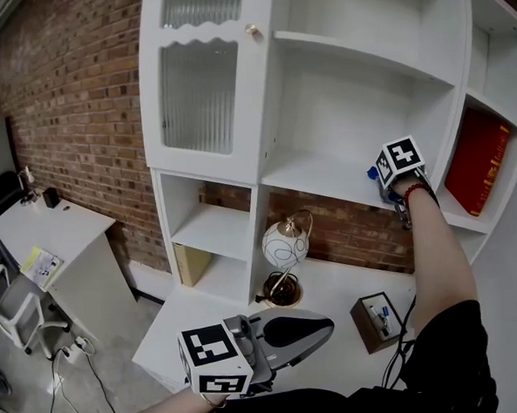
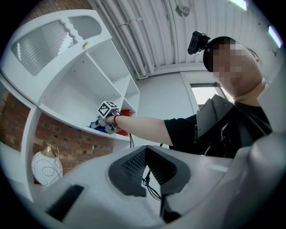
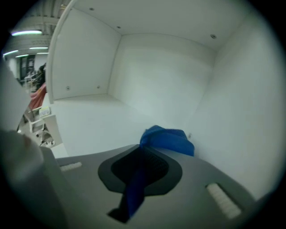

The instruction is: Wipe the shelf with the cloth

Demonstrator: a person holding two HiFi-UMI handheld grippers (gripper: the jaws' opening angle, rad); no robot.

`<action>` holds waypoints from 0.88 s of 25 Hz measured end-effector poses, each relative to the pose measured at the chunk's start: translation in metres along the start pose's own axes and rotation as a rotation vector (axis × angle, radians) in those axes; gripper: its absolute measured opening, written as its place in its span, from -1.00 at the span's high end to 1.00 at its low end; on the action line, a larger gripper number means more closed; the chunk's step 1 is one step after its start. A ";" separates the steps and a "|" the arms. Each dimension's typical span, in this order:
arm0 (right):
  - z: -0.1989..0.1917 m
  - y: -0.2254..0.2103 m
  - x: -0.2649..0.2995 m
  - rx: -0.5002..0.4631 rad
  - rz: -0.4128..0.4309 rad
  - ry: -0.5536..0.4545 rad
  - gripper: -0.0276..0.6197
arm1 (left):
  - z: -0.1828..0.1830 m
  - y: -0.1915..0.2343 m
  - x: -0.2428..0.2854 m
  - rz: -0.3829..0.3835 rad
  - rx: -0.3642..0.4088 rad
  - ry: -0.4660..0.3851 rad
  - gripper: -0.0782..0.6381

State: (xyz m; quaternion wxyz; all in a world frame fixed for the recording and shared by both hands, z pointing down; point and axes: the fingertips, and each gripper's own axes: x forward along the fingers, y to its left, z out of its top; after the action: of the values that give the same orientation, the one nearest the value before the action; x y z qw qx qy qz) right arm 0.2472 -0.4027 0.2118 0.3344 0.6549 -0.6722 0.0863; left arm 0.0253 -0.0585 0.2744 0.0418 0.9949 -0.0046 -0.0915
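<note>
— Holding what, at the right of the frame?
— Our right gripper (image 3: pixel 142 163) gripped the blue cloth (image 3: pixel 167 139) on the white shelf (image 1: pixel 318 173), by its side wall.
— And lower left?
— Our left gripper (image 1: pixel 327 326) hung closed, empty.

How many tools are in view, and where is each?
2. The left tool hangs empty over the desk; the right tool is at the shelf, clamping the blue cloth.

Blue cloth (image 3: pixel 167 139), white shelf (image 1: pixel 326 175), red-brown brick wall (image 1: pixel 69 108); red book (image 1: pixel 477 162)
</note>
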 end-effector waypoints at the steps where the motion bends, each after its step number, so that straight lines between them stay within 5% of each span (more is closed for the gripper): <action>1: 0.011 0.013 -0.001 -0.027 0.048 -0.048 0.84 | 0.001 0.002 -0.005 0.001 -0.003 0.002 0.79; 6: 0.084 0.126 -0.019 -0.087 0.381 -0.338 0.84 | 0.004 0.015 -0.021 -0.007 -0.014 0.010 0.79; 11: 0.109 0.241 -0.035 -0.379 0.605 -0.450 0.83 | 0.007 0.028 -0.034 -0.003 -0.015 0.016 0.79; 14: 0.111 0.271 -0.031 -0.499 0.597 -0.470 0.83 | 0.006 0.035 -0.041 0.005 -0.023 0.018 0.79; 18: 0.110 0.283 -0.018 -0.568 0.480 -0.420 0.83 | 0.004 0.040 -0.043 0.001 -0.041 0.020 0.79; 22: 0.106 0.271 -0.014 -0.532 0.373 -0.345 0.83 | 0.000 0.037 -0.028 -0.032 -0.041 0.031 0.79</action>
State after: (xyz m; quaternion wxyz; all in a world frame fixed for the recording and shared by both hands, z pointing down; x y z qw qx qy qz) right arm -0.0434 -0.4152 0.2105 0.3531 0.4159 -0.8256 -0.1439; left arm -0.0022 -0.0950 0.2828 0.0607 0.9951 0.0137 -0.0766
